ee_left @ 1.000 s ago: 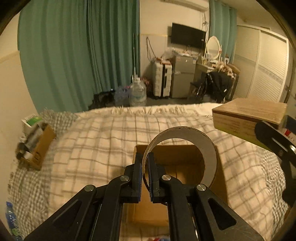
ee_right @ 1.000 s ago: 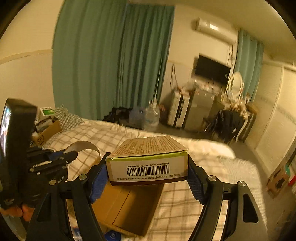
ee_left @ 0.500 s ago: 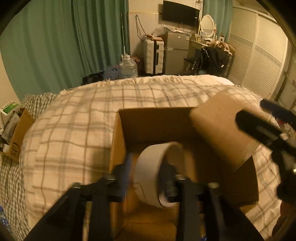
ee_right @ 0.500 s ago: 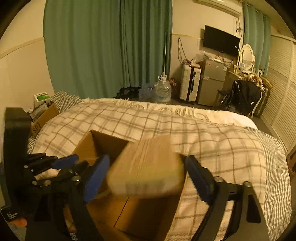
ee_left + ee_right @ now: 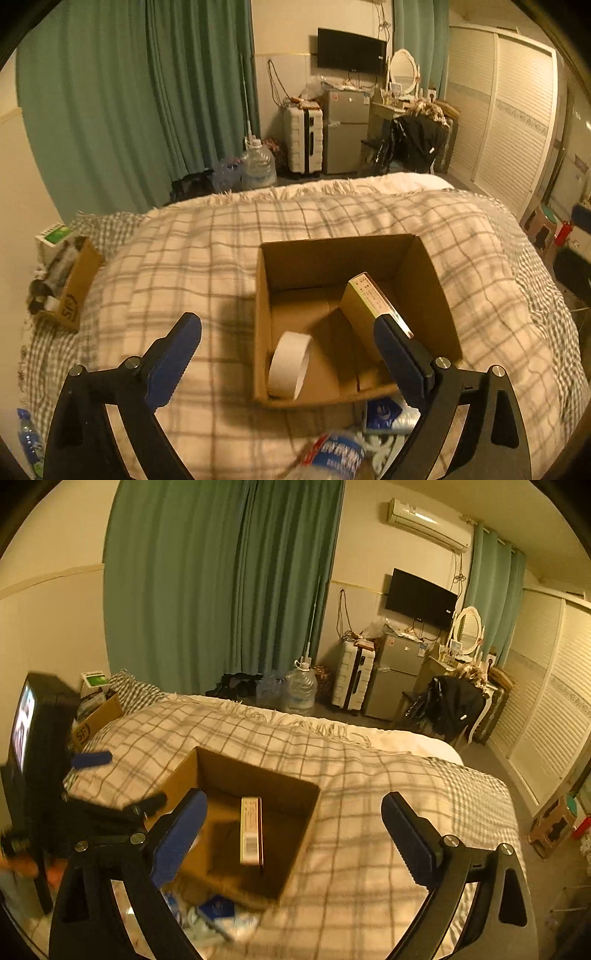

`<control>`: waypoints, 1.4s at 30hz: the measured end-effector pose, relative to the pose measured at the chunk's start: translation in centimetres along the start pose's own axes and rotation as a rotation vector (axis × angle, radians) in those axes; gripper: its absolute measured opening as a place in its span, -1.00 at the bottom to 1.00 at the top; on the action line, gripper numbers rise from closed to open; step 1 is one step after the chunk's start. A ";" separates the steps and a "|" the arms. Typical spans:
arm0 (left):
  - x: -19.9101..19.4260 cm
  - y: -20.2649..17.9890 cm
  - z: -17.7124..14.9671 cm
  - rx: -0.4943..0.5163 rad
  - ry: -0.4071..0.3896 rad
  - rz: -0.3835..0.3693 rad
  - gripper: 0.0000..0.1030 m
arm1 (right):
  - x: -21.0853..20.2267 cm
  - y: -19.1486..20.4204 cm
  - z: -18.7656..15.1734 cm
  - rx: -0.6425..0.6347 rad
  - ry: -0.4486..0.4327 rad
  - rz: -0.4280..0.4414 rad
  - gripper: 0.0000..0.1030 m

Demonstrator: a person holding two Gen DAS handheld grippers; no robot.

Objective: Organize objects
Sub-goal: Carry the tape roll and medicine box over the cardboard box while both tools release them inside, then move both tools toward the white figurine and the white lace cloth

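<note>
An open cardboard box (image 5: 436,280) sits on the checked bedspread and also shows in the right wrist view (image 5: 291,853). Inside it a white tape roll (image 5: 290,363) stands on edge at the near left. A tan packet box (image 5: 364,314) leans against the right wall; the right wrist view shows it (image 5: 251,829) standing on edge. My left gripper (image 5: 291,354) is open and empty above the box's near side. My right gripper (image 5: 295,838) is open and empty above the box; the left gripper (image 5: 122,782) shows at its left.
A plastic water bottle (image 5: 332,456) and blue-white packets (image 5: 388,411) lie on the bed in front of the box. A small SF carton (image 5: 70,284) with items sits at the bed's left edge. The checked bedspread (image 5: 332,218) stretches beyond the box.
Both grippers opened. The tape roll dropped from my left gripper and the packet box from my right, both into the cardboard box. Both grippers then pulled back and up.
</note>
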State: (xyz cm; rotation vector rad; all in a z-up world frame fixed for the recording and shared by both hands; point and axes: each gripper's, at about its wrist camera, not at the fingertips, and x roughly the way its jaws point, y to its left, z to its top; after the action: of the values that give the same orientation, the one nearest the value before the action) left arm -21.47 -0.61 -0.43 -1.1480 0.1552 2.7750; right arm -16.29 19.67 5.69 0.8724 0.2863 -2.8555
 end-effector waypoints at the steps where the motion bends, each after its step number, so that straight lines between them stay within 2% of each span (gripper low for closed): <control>1: -1.0 0.3 -0.3 0.002 -0.011 0.005 0.88 | -0.9 0.1 -0.3 -0.006 -0.001 0.000 0.86; 4: -4.3 1.0 -2.0 0.000 -0.046 0.021 0.97 | -3.8 0.9 -1.4 -0.039 -0.014 -0.009 0.89; 7: -7.5 1.8 -4.5 -0.021 -0.071 0.005 1.00 | -6.4 1.9 -3.1 -0.066 -0.032 0.004 0.98; 11: -10.7 2.3 -9.1 -0.039 -0.102 0.052 1.00 | -8.2 3.3 -5.8 -0.063 -0.037 0.030 0.99; 15: -10.9 2.3 -13.8 -0.099 -0.091 0.104 1.00 | -7.7 5.3 -10.3 -0.047 0.012 0.079 0.99; 19: -8.8 2.0 -18.1 -0.158 -0.040 0.148 1.00 | -5.3 7.2 -14.8 -0.015 0.097 0.130 0.99; 20: -8.0 2.0 -19.0 -0.163 -0.021 0.182 1.00 | -4.5 7.7 -15.9 -0.015 0.132 0.147 0.99; 23: -6.9 2.6 -19.8 -0.162 0.032 0.180 1.00 | -2.8 9.3 -17.7 -0.051 0.195 0.157 0.99; 26: -6.8 3.6 -19.9 -0.173 0.029 0.174 1.00 | -1.7 11.4 -18.4 -0.117 0.223 0.188 0.99; 31: -6.8 4.3 -21.0 -0.129 0.041 0.249 1.00 | 0.2 14.4 -18.8 -0.165 0.259 0.241 0.99; 33: -6.6 4.8 -21.4 -0.136 0.051 0.257 1.00 | 1.0 15.5 -19.1 -0.190 0.284 0.253 0.98; 41: -6.3 6.1 -22.1 -0.197 0.069 0.222 1.00 | 4.9 16.9 -20.9 -0.208 0.412 0.247 0.81; 42: -6.2 6.0 -22.1 -0.196 0.073 0.220 1.00 | 5.0 16.9 -21.0 -0.205 0.415 0.256 0.72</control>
State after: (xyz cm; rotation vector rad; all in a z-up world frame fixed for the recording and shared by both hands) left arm -2.75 -10.32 -11.28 -1.3543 0.0171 2.9965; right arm -5.89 7.49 -16.56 1.3422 0.4651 -2.3454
